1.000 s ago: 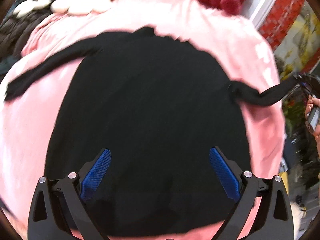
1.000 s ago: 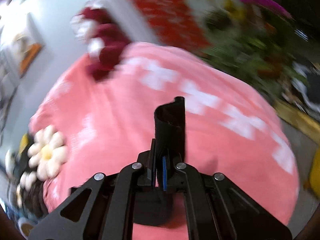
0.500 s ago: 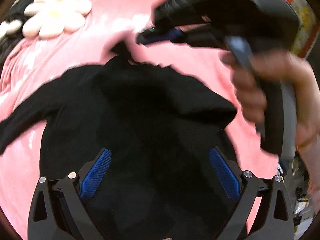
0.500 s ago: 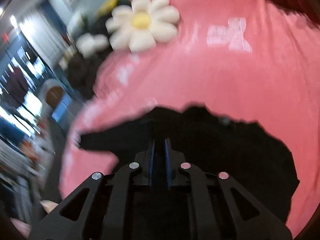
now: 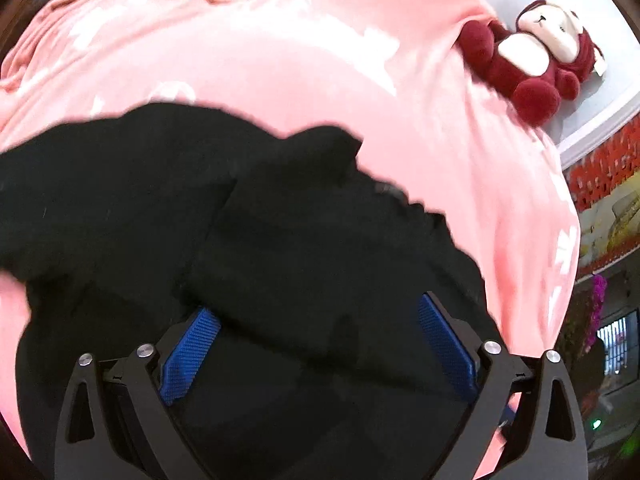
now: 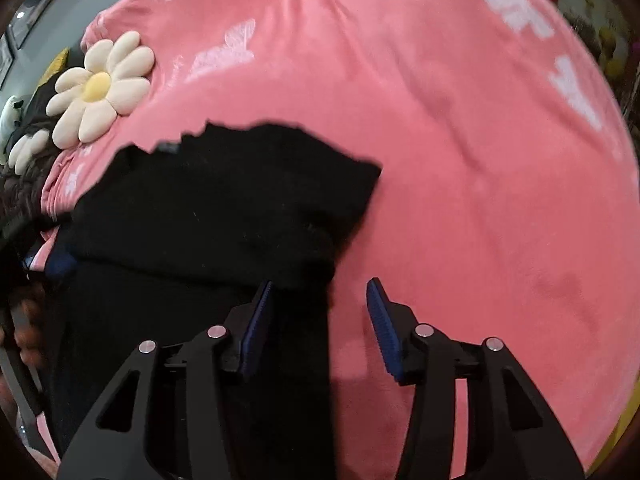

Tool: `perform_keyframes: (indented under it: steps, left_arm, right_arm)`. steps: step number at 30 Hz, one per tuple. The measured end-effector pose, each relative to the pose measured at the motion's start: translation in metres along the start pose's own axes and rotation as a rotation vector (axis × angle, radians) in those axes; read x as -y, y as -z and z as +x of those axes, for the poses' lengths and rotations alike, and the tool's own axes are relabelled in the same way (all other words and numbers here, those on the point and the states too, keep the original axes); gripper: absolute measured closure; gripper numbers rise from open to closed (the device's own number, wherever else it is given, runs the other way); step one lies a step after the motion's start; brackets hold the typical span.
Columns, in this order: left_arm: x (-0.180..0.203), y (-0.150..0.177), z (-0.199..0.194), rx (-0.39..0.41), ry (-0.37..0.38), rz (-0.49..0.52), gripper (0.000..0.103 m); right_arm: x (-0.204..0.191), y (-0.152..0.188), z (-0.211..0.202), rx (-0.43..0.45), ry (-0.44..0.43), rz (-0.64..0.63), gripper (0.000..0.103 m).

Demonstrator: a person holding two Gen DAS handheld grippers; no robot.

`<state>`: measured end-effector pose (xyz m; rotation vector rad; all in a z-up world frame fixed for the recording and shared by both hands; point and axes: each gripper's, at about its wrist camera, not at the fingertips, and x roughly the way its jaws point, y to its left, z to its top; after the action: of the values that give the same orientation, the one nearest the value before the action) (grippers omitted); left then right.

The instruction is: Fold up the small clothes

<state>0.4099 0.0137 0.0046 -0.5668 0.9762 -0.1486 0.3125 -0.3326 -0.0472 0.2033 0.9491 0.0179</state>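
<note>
A small black long-sleeved garment [image 5: 280, 248] lies on a pink blanket [image 5: 340, 72]. One sleeve is folded across its body. My left gripper [image 5: 316, 344] is open and empty, low over the garment's lower part. My right gripper [image 6: 320, 316] is open and empty over the garment's right edge [image 6: 224, 208], where the black cloth meets the pink blanket [image 6: 460, 160]. The other sleeve runs off to the left in the left wrist view.
A dark red plush monkey [image 5: 532, 52] sits at the far right of the blanket. A white daisy-shaped cushion [image 6: 98, 88] lies at the far left, with dark quilted cloth [image 6: 24, 184] beside it. The blanket's right side is bare pink.
The right gripper carried the sleeve across the garment, opened and let it go. The sleeve now lies folded over the body. The left gripper stayed open over the garment.
</note>
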Motion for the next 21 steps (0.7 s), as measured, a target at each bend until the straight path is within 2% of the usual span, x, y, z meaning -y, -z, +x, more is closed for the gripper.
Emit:
perform_keyframes:
  steps: [1,2,3,4,6,8,10,11,12,13,14,16,18,20,21]
  left_arm:
    - [0.005,-0.003,0.002,-0.002,0.013,0.02,0.042]
    - [0.011,-0.007,0.007,-0.018,0.022,0.048,0.067]
    - [0.016,-0.01,0.009,-0.019,0.038,0.068,0.083]
    - [0.019,-0.013,0.008,-0.006,0.039,0.08,0.086]
    - [0.024,-0.019,-0.001,0.049,0.054,0.111,0.097]
    - [0.021,-0.018,-0.014,0.082,0.053,0.119,0.097]
    - [0.012,-0.011,-0.006,0.057,-0.008,0.127,0.097]
    - [0.004,-0.006,0.004,0.022,-0.06,0.138,0.097]
    - [-0.007,-0.001,0.013,-0.011,-0.113,0.143,0.099]
    - [-0.012,0.003,0.01,0.002,-0.097,0.15,0.099]
    - [-0.012,0.003,0.005,0.005,-0.095,0.155,0.099]
    - [-0.011,0.0,-0.003,-0.019,-0.052,0.127,0.085]
    - [-0.01,-0.004,-0.011,-0.018,0.018,0.071,0.035]
    - [-0.001,-0.009,-0.01,-0.006,0.045,0.03,0.02]
    - [0.005,-0.014,-0.006,-0.016,0.056,0.018,0.019]
  right_arm:
    - [-0.002,-0.001,0.004,0.003,-0.02,-0.001,0.057]
    - [-0.005,-0.007,0.008,0.01,-0.032,-0.012,0.068]
    - [-0.006,-0.012,0.007,0.025,-0.03,-0.016,0.077]
    - [-0.012,-0.019,0.006,0.046,-0.025,-0.011,0.092]
    - [0.002,-0.029,-0.017,0.133,-0.043,0.043,0.094]
    - [0.016,-0.029,-0.024,0.163,-0.039,0.081,0.094]
    - [0.039,-0.009,0.008,0.035,-0.007,0.083,0.093]
    - [0.044,-0.001,0.019,-0.003,-0.017,0.09,0.091]
    - [0.049,0.005,0.017,0.015,-0.039,0.097,0.09]
    - [0.05,0.004,0.008,0.026,-0.026,0.084,0.08]
    - [0.05,0.002,-0.001,0.033,0.002,0.077,0.063]
    - [0.054,-0.001,-0.025,0.099,-0.008,0.082,0.048]
    - [0.057,-0.005,-0.039,0.122,-0.015,0.077,0.048]
    - [0.061,-0.005,-0.046,0.121,-0.02,0.08,0.048]
    - [0.062,-0.004,-0.048,0.121,-0.021,0.078,0.048]
